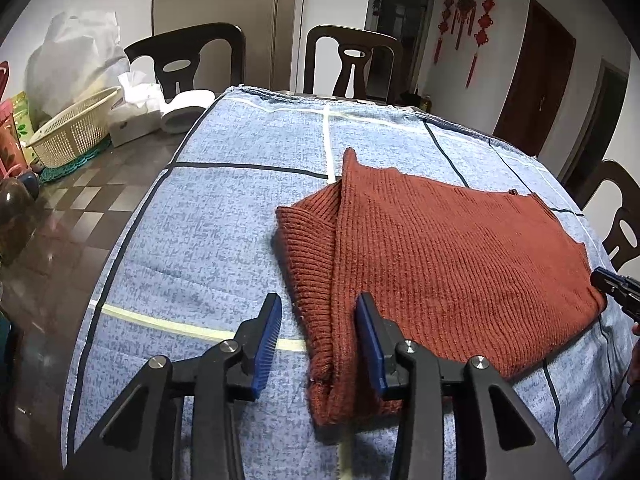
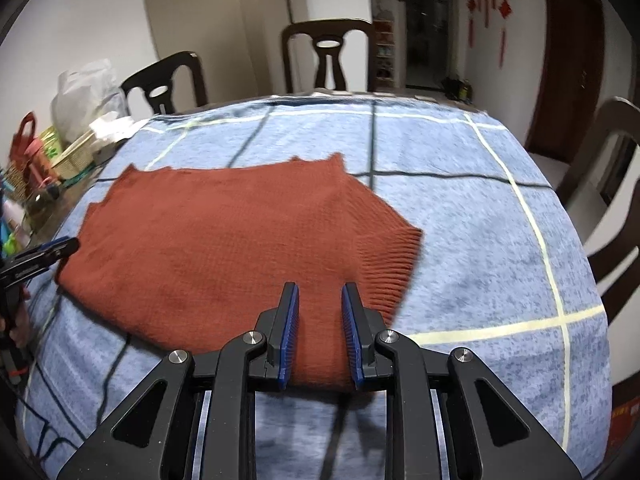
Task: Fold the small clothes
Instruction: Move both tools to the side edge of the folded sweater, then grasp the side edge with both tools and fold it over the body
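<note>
A rust-red ribbed knit sweater (image 1: pixel 440 256) lies flat on the blue checked tablecloth (image 1: pixel 208 208). The left gripper (image 1: pixel 318 312) and right gripper (image 2: pixel 319 300) both stand spread over its near edge, pads clear of the knit.

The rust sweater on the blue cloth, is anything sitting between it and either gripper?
Nothing visible. The sweater lies on the blue checked cloth with both sets of jaws open right at its near edge: the left gripper at the sleeve side, the right gripper over the hem.
</note>
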The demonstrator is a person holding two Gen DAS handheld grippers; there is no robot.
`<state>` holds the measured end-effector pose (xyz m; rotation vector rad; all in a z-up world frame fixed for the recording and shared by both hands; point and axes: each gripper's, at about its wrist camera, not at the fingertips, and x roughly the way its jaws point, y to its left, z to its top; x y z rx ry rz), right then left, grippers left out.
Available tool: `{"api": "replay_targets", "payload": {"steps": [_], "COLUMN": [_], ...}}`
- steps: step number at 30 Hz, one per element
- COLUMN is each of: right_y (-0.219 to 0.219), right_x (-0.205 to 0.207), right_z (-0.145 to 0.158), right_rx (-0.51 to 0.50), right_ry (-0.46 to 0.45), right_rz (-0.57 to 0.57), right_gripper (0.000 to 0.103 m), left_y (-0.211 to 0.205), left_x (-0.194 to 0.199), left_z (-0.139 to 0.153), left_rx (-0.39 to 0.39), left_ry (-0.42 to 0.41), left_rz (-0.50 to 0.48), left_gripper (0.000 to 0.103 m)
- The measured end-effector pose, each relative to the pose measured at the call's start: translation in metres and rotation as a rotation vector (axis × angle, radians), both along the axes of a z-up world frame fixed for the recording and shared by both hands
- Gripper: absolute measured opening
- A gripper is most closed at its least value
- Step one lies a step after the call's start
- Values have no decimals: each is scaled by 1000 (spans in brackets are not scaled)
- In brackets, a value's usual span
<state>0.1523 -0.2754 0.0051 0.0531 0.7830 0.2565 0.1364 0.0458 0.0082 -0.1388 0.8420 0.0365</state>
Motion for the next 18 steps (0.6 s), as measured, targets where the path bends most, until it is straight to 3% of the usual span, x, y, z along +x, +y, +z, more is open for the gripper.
{"api": "replay_targets", "payload": {"steps": [9, 12, 18], "right_y": [-25, -32, -47], "right_x": [16, 20, 29], "right_z": [-10, -13, -20], "right_rx": [103, 159, 279], "right_ry": [51, 66, 89], "right_rz": [-37, -45, -38], "right_gripper": [25, 39, 41], "left_y": [14, 17, 20], "left_x": [12, 18, 28], "left_z": [-6, -8, -8], "left_rx": [-114, -157, -207], "left_ry": [24, 27, 31], "left_rz": [5, 9, 27], "left_gripper": [47, 49, 50]}}
